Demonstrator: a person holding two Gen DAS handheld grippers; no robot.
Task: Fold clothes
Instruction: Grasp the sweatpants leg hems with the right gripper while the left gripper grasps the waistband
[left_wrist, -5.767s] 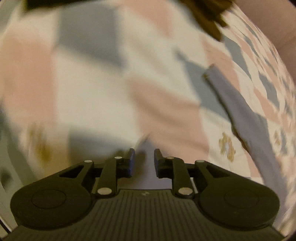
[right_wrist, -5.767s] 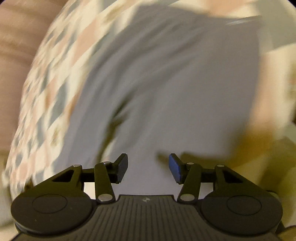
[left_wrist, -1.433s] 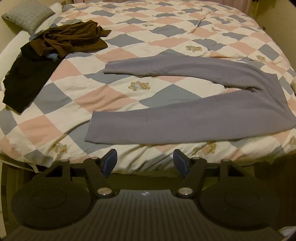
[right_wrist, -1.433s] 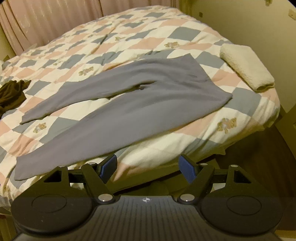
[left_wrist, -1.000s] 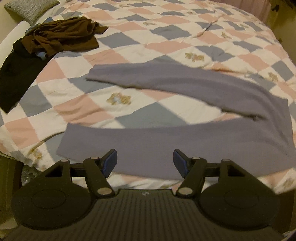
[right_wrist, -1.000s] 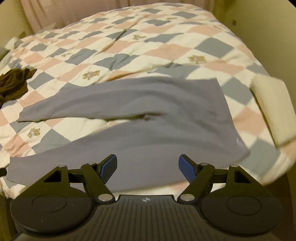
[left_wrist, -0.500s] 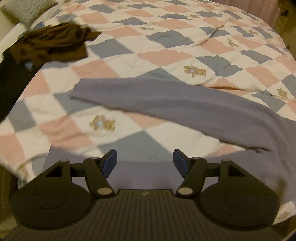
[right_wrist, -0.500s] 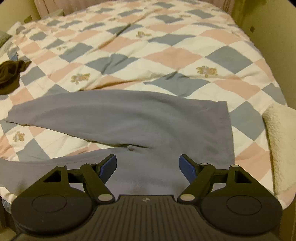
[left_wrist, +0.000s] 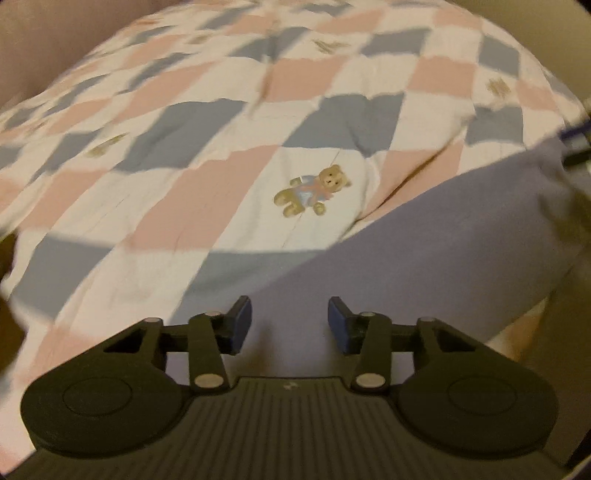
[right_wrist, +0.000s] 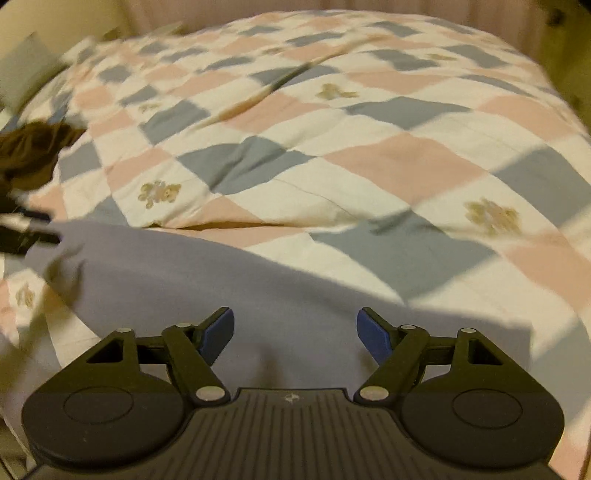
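Trousers (right_wrist: 229, 295) lie flat on the quilt (right_wrist: 369, 155), along the near edge of the bed. Right wrist view: trousers fill the 6 to 9 o'clock zone, bare quilt behind toward 12. Heap of clothes (right_wrist: 29, 151) on the quilt at 10 o'clock, pillow (right_wrist: 26, 70) behind it near 11. Left wrist view: trousers (left_wrist: 424, 251) run from 6 out toward 3, a teddy print (left_wrist: 314, 190) on the quilt just behind their far edge.

Grey-lilac trousers (right_wrist: 229, 280), quilt (right_wrist: 388, 158) in pink, grey-blue and cream diamonds with tan teddy bears (left_wrist: 314, 190), dark brown garment (right_wrist: 33, 147)
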